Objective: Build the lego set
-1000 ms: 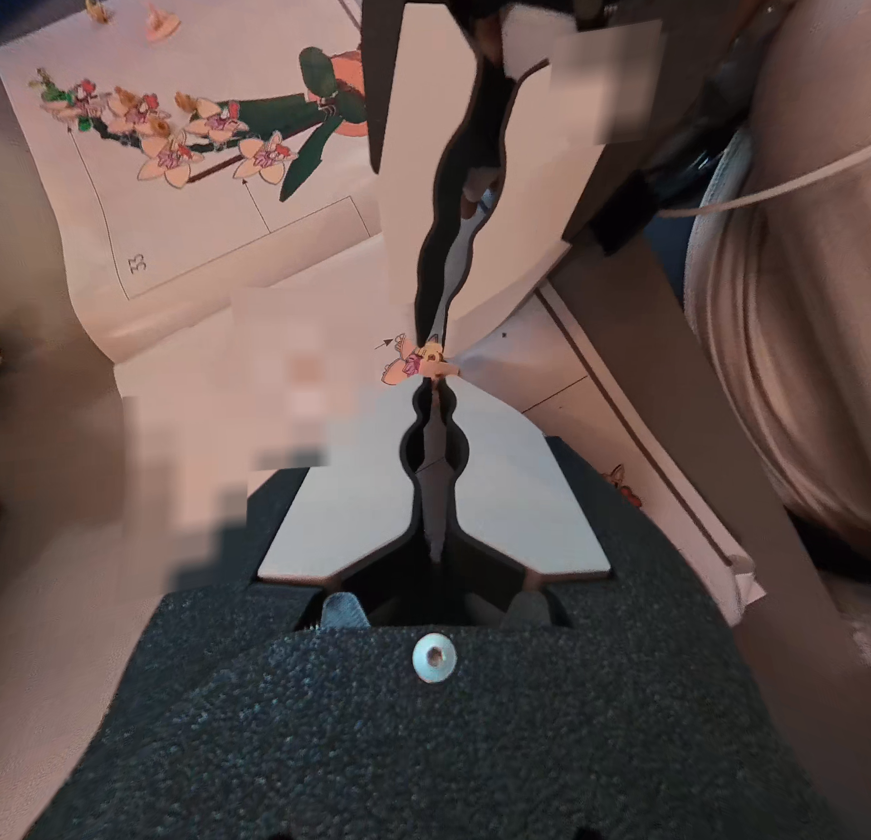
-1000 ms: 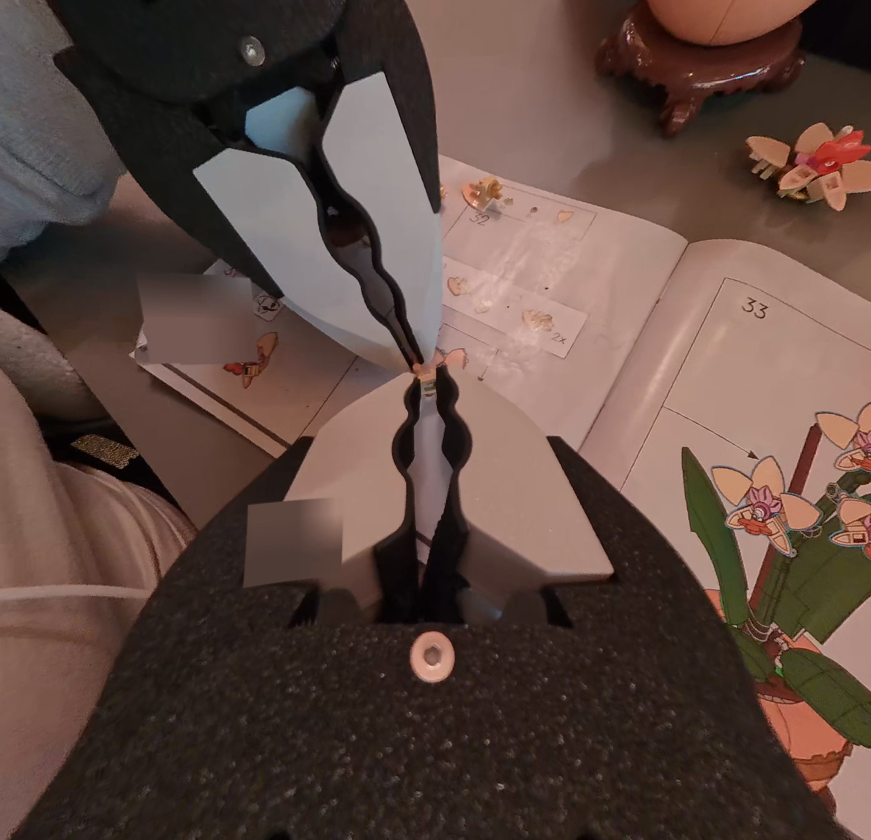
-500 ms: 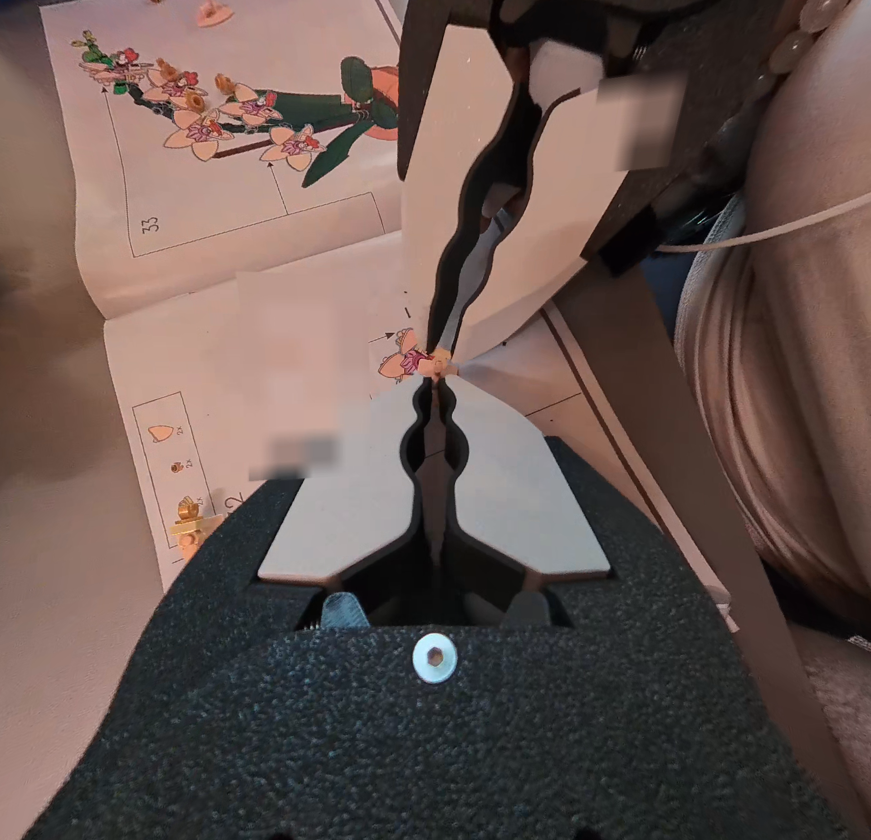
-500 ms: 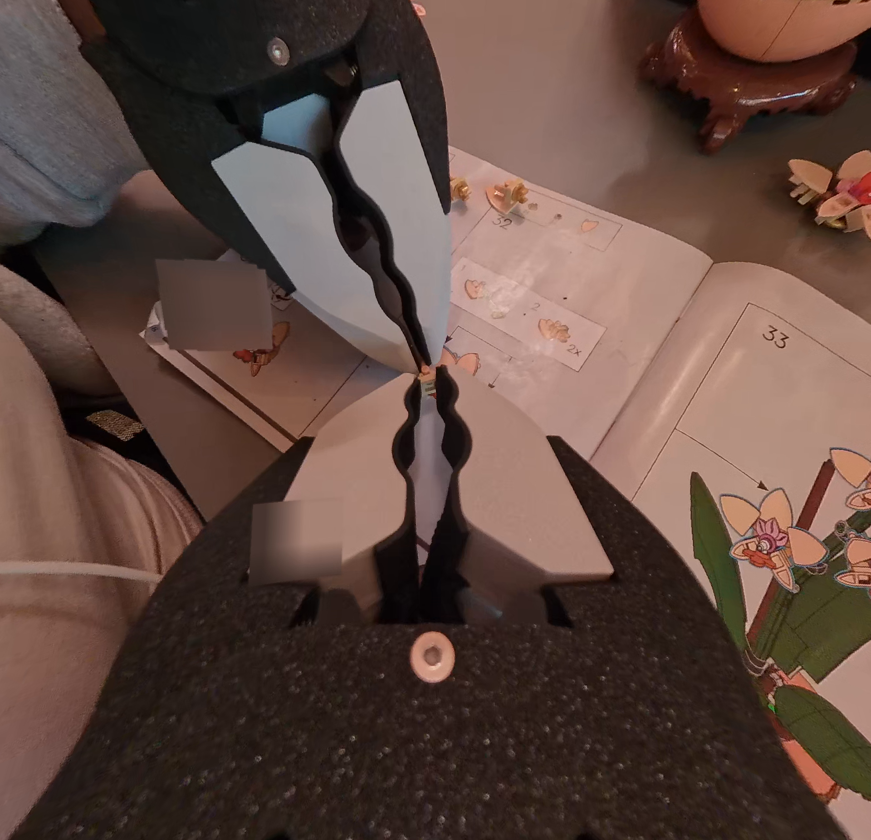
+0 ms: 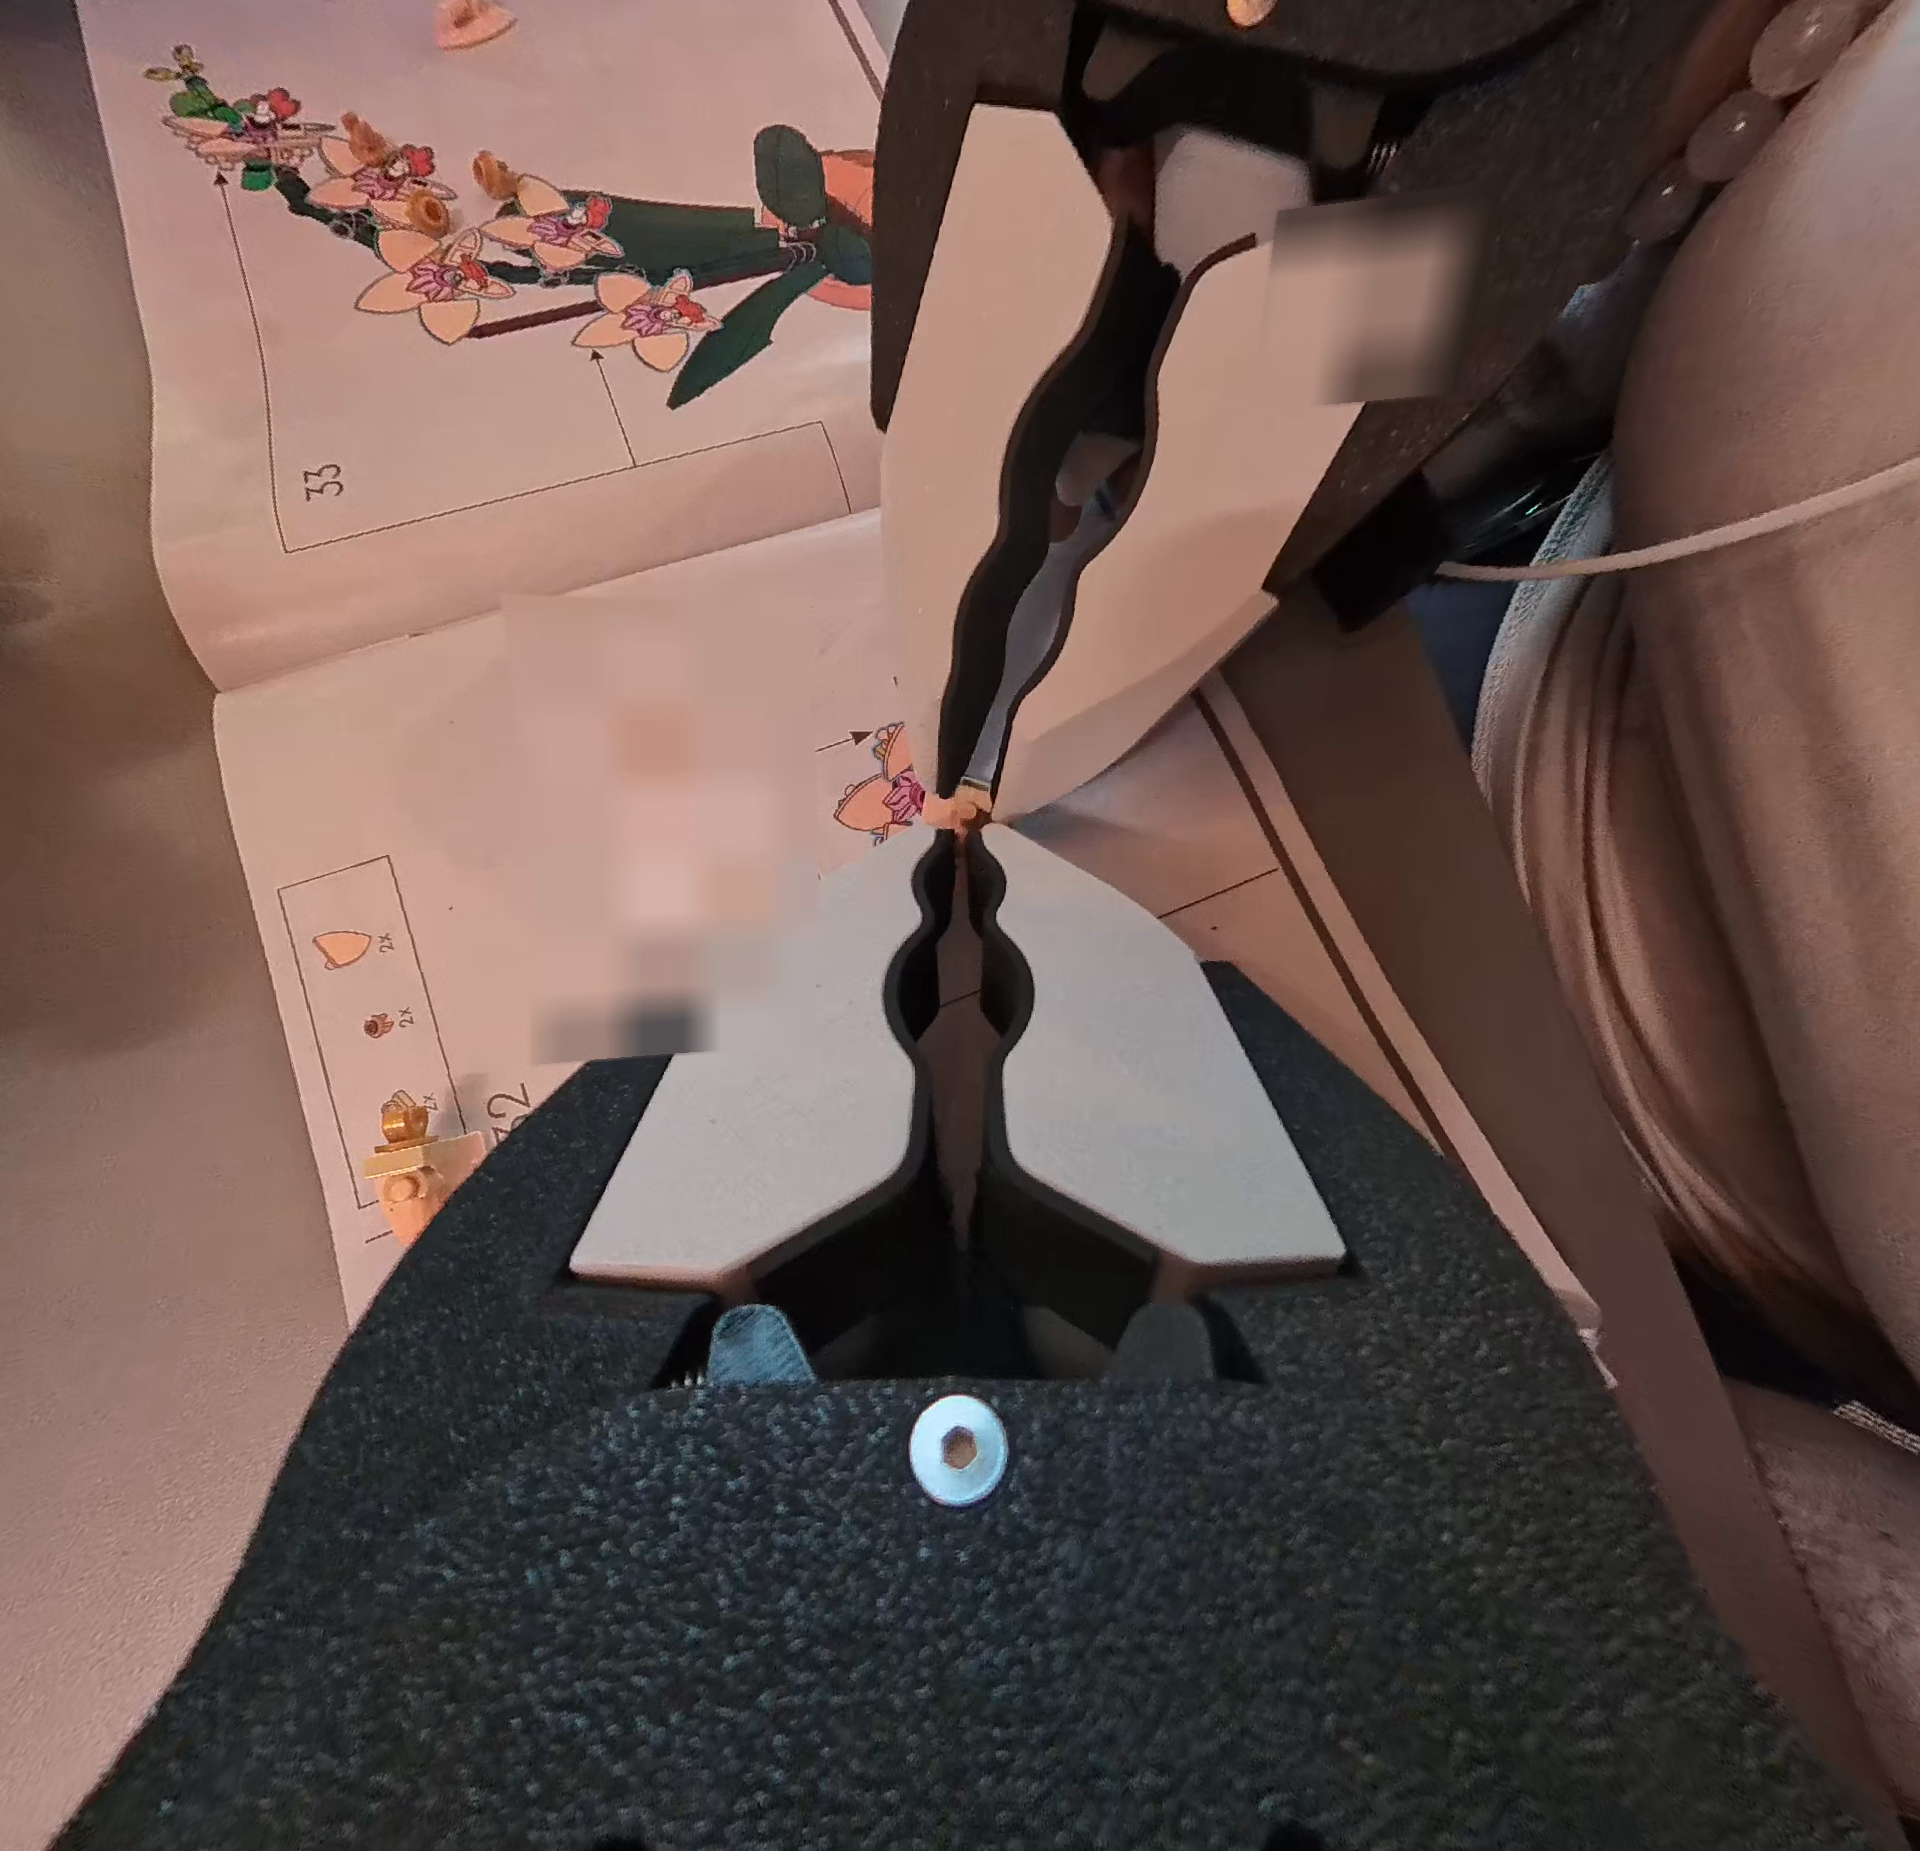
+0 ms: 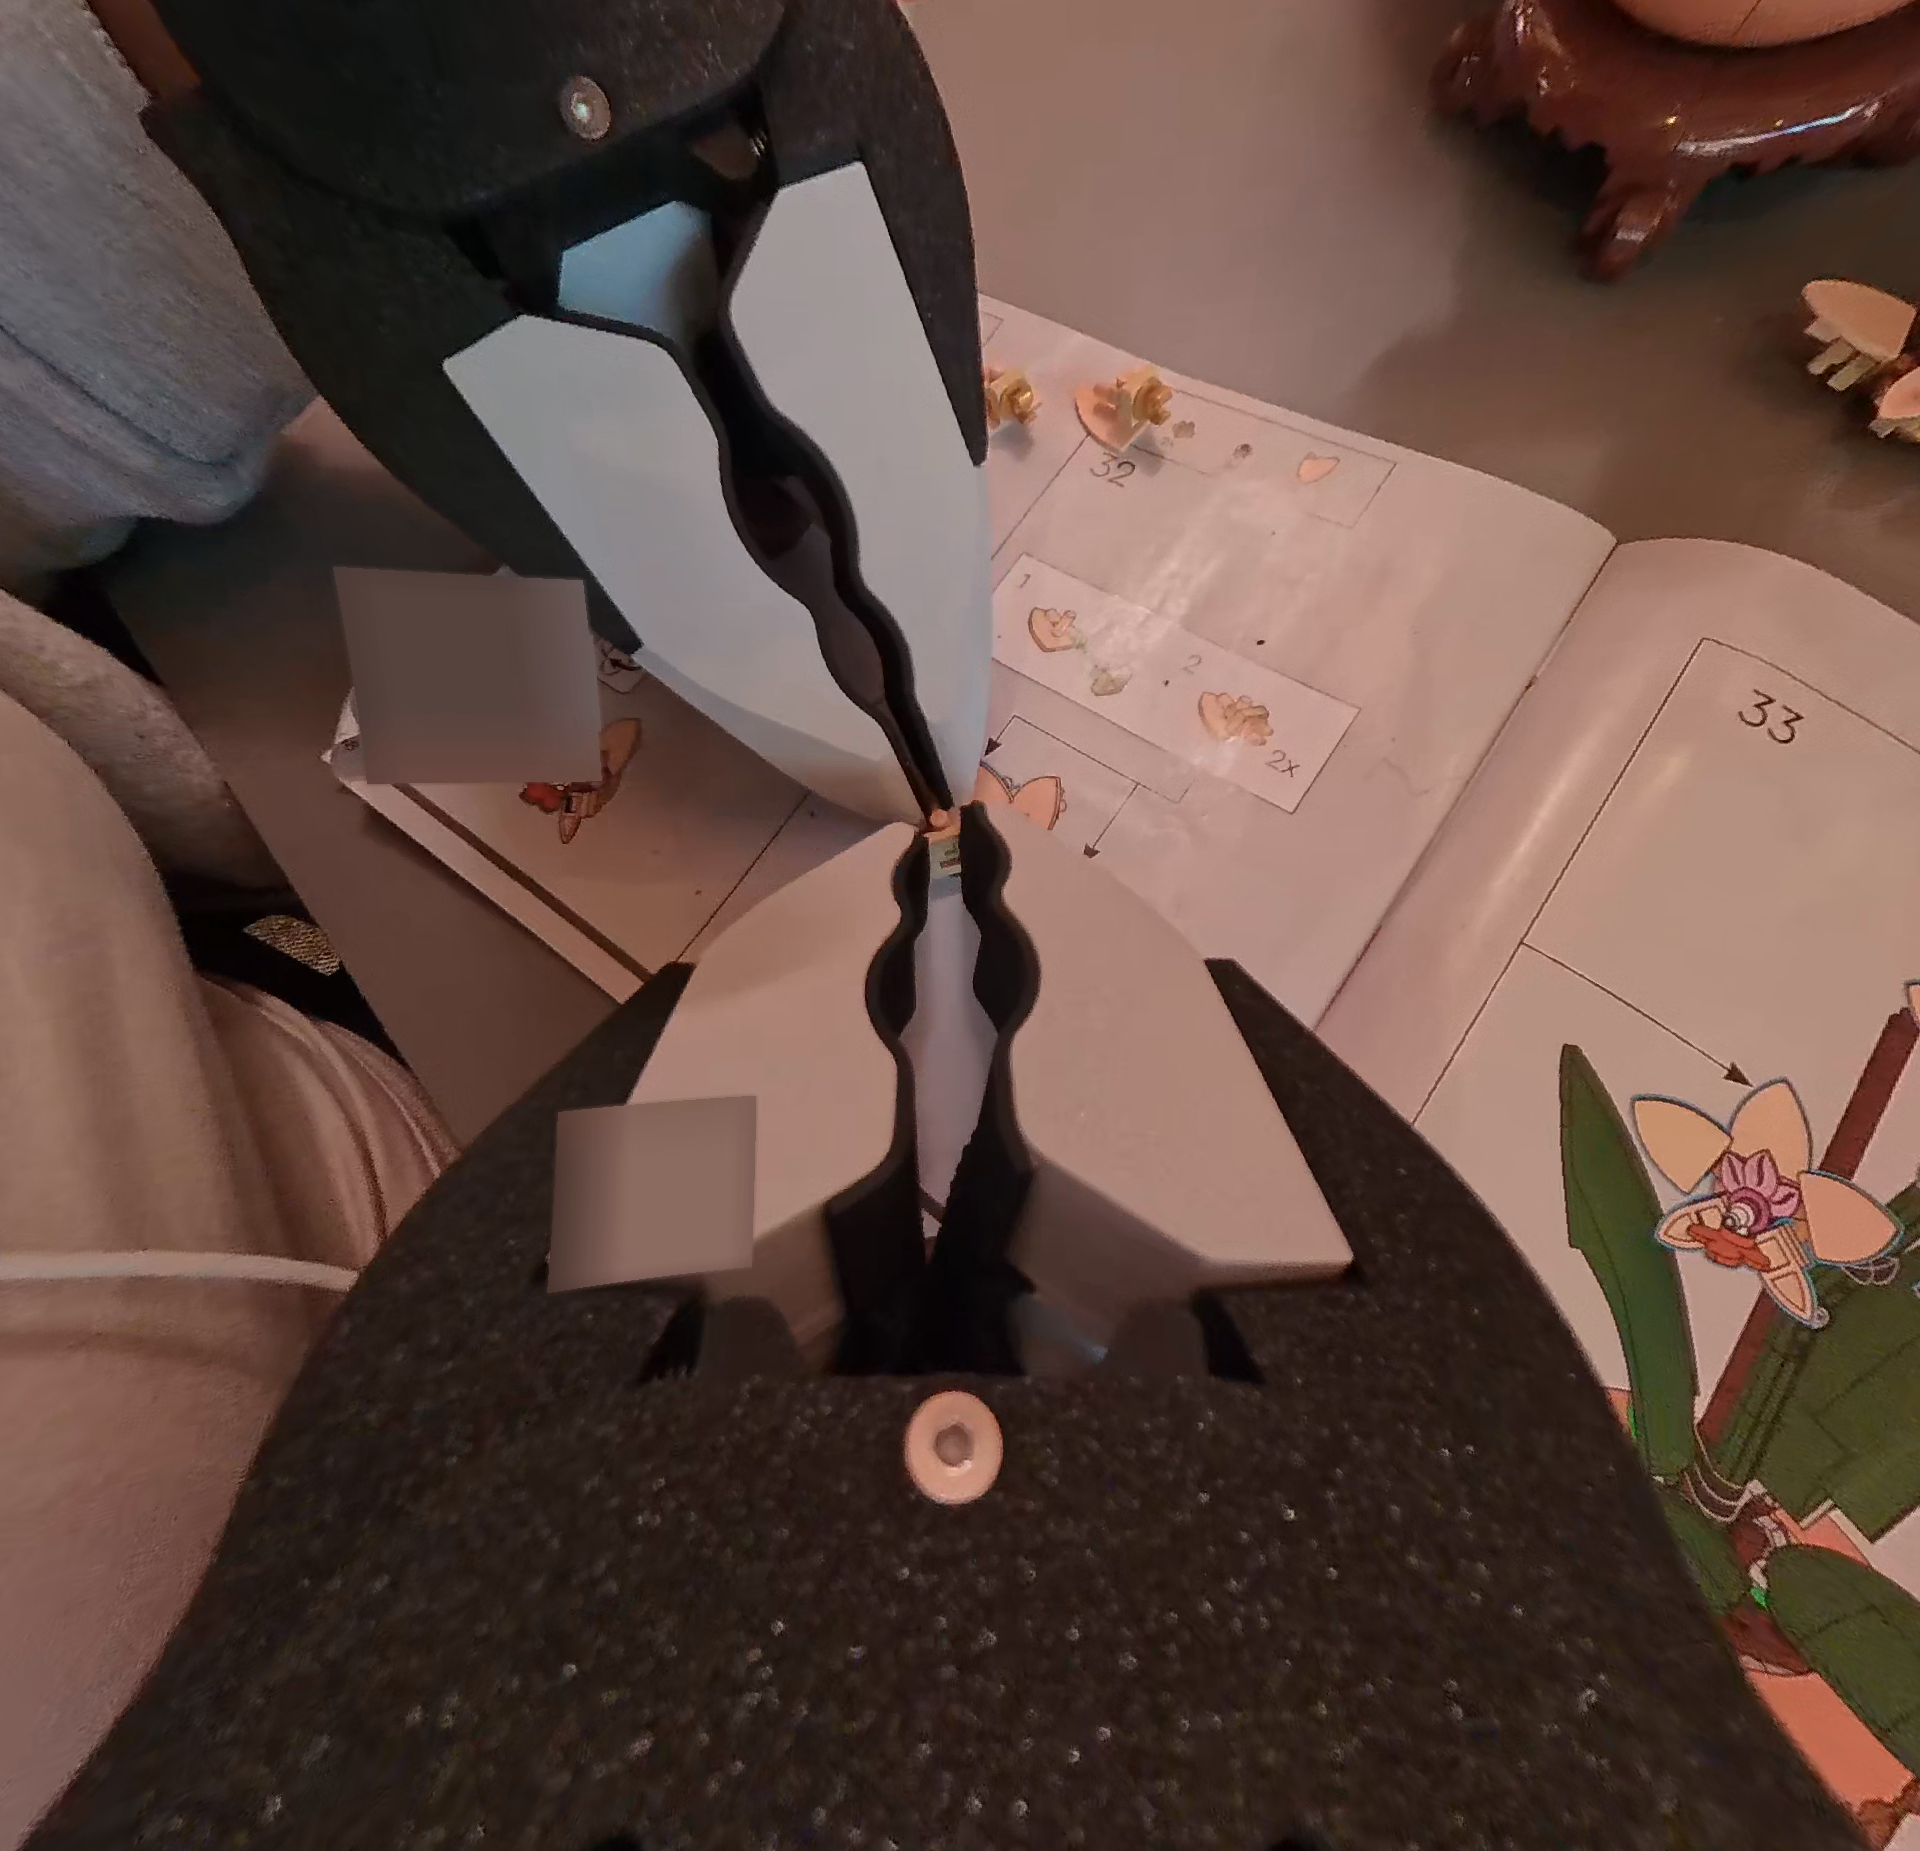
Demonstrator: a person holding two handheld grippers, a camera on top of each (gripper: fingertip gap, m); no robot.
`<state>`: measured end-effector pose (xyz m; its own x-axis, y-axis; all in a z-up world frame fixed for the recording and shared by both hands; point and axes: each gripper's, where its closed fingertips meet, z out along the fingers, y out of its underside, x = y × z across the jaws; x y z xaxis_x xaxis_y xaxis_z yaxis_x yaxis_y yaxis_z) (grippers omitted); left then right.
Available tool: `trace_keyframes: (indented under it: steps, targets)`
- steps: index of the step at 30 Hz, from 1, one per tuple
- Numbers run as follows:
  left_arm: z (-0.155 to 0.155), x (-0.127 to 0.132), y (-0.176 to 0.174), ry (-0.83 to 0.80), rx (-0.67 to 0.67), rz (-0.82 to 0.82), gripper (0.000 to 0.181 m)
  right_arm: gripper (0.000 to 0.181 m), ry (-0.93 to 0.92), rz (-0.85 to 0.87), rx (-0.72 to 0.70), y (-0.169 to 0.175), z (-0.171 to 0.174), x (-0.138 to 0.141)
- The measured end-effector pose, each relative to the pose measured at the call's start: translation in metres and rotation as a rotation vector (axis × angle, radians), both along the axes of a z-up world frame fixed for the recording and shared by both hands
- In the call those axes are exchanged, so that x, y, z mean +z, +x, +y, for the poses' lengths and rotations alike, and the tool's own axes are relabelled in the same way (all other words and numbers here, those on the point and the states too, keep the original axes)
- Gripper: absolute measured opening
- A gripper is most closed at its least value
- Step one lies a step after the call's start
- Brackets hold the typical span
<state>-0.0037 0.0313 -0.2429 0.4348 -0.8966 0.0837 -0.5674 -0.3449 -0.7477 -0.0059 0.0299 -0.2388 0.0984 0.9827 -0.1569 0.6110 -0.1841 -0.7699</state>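
My left gripper (image 5: 958,837) and my right gripper (image 6: 943,845) meet tip to tip above the open instruction booklet (image 5: 416,471). Both are shut. A tiny tan lego piece (image 5: 961,810) sits pinched where the tips meet. In the right wrist view it shows as a small tan and green piece (image 6: 943,852) between my right fingertips. The right gripper (image 5: 971,785) comes down from the top of the left wrist view. The left gripper (image 6: 933,800) comes in from the upper left of the right wrist view. How the small parts join is hidden by the tips.
The booklet (image 6: 1558,721) lies on a grey table. Loose gold and tan pieces (image 5: 410,1167) (image 6: 1127,414) lie on its pages, and a tan petal (image 5: 473,19) at the far edge. A brown stand with a cream pot (image 6: 1683,108) and a flower assembly (image 6: 1870,357) stand beyond. A person's clothed body is close by (image 5: 1714,866). The grippers are tip to tip, or close to it. The cream pot (image 6: 1683,108) is about 20 cm from both grippers' fingertips.
Both grippers stay shut and tip to tip. They have shifted together over the booklet, so more of the page and its loose pieces shows in the left wrist view.
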Motion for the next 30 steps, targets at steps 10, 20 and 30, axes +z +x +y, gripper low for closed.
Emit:
trace_keyframes:
  steps: [10, 20, 30]
  targets:
    - [0.000, 0.000, 0.000, -0.038, 0.001, -0.018, 0.002, 0.006, -0.030, 0.085, -0.006, 0.001, 0.002, 0.012]
    - [0.000, 0.000, 0.000, -0.053, 0.002, -0.026, 0.002, 0.006, -0.042, 0.052, -0.004, -0.001, 0.000, 0.007]
    - [0.000, 0.000, 0.000, -0.060, 0.002, -0.030, 0.002, 0.006, -0.036, 0.053, -0.020, 0.001, 0.001, 0.007]
